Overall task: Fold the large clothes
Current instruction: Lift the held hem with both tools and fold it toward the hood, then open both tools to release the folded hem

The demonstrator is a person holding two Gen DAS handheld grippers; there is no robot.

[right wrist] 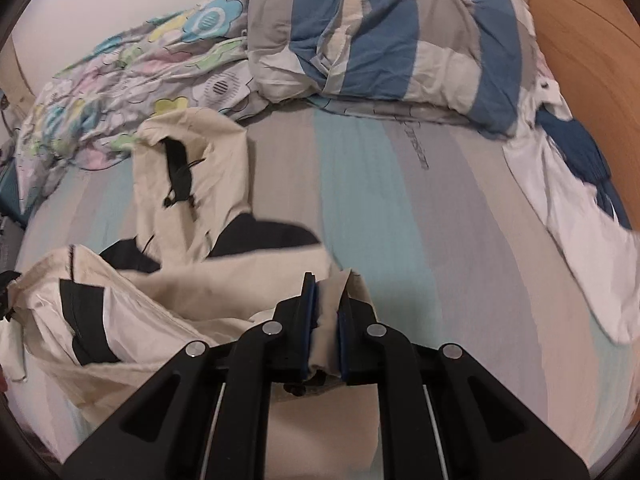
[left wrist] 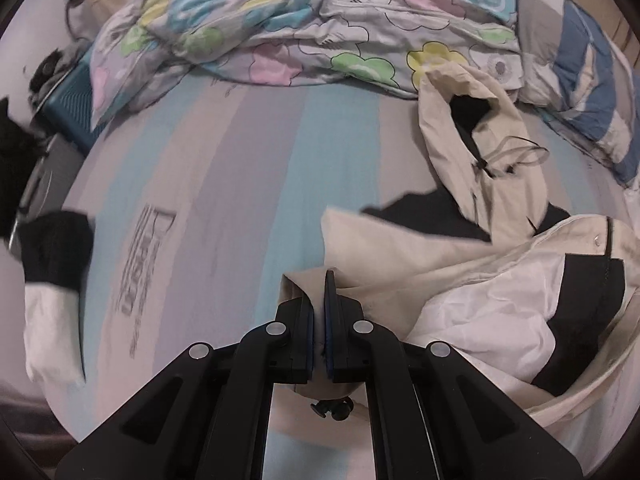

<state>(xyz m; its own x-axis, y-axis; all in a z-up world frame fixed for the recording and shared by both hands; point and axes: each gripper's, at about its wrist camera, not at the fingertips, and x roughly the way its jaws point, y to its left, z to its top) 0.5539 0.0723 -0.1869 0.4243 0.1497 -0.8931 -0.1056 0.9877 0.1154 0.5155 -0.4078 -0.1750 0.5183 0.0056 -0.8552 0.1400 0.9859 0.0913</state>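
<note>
A cream hooded jacket (left wrist: 472, 280) with black lining and white inner panels lies crumpled on the striped bed sheet (left wrist: 224, 168). Its hood (left wrist: 480, 136) with a black drawcord points toward the pillows. My left gripper (left wrist: 319, 300) is shut on a cream edge of the jacket. In the right wrist view the same jacket (right wrist: 168, 292) spreads to the left, hood (right wrist: 192, 152) farther back. My right gripper (right wrist: 326, 304) is shut on another cream fold of the jacket, above the sheet (right wrist: 420, 220).
A flowered duvet (left wrist: 288, 20) is bunched at the far side. A blue, grey and white striped pillow (right wrist: 392, 36) lies at the head. A white and blue garment (right wrist: 580, 200) lies along the right edge by a wooden headboard (right wrist: 592, 40). A black and white garment (left wrist: 52, 280) sits left.
</note>
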